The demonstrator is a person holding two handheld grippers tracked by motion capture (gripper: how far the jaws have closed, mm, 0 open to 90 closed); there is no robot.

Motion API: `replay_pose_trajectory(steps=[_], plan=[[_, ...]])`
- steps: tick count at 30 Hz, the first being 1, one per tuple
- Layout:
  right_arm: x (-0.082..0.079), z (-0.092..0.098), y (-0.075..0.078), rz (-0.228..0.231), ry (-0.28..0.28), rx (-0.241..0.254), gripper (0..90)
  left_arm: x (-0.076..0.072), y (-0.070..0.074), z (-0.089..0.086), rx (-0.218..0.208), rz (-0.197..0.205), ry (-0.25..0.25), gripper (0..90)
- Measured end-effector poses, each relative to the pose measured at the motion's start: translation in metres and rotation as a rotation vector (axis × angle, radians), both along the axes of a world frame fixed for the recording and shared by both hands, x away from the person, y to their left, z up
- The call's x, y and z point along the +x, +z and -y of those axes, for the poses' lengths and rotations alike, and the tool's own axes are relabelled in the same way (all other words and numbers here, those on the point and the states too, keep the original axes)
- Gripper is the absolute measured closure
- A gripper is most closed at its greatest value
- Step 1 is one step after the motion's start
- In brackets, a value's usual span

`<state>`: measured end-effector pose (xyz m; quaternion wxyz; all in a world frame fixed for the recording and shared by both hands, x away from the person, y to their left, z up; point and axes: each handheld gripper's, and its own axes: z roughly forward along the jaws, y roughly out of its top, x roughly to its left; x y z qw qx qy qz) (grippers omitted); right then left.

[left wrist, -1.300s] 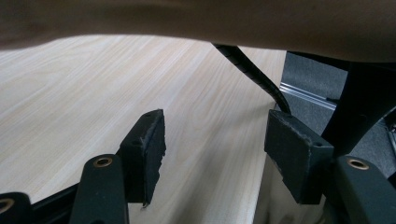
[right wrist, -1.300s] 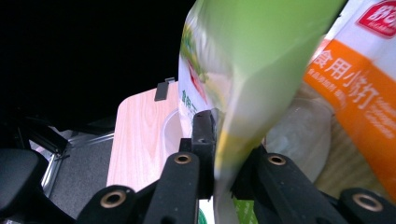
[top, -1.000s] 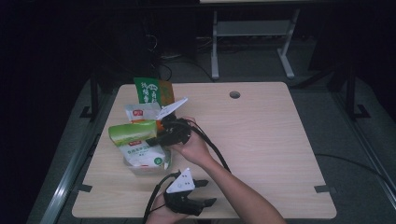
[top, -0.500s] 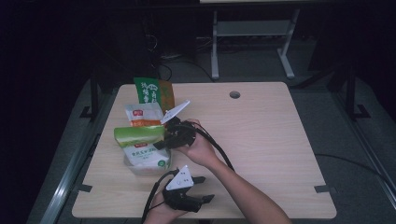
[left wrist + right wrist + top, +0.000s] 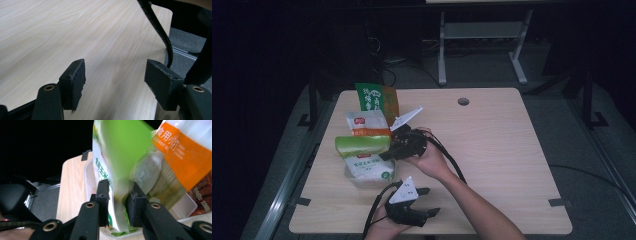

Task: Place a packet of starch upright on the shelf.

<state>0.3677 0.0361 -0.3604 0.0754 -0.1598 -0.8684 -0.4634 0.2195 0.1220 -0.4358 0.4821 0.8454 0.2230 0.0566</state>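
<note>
right gripper (image 5: 117, 195) jaws just reopened some, green bag (image 5: 120, 157) between them over clear tray (image 5: 354, 176); left gripper (image 5: 115, 77) wide, empty, lower center

The right gripper (image 5: 388, 151) is reaching leftward over the pale wooden table (image 5: 492, 150), and the green-topped plastic pouch (image 5: 362, 145) is sitting between its jaws — standing in the clear plastic tray (image 5: 354, 179) just below the claw. Behind the claw an orange-banded white packet (image 5: 367, 124) is leaning, and farther back a dark green upright bag (image 5: 371, 97) is standing. The left gripper (image 5: 427, 201) is resting nearer the person, at the table's front edge — well apart from the tray.
</note>
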Motion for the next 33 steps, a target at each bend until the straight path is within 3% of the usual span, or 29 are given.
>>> replay_pose_trajectory(steps=[5,18,33], plan=[[0.000,0.013,0.007,-0.004,-0.007,0.024,67.6,0.002,0.001,-0.002,-0.001,-0.002,0.013,31.0],[0.001,0.052,0.015,-0.003,-0.061,0.018,60.0,0.007,0.001,-0.004,0.009,0.005,0.024,30.3],[0.005,0.094,0.010,-0.038,-0.123,0.003,49.4,0.010,0.001,-0.006,0.007,0.012,0.033,30.0]])
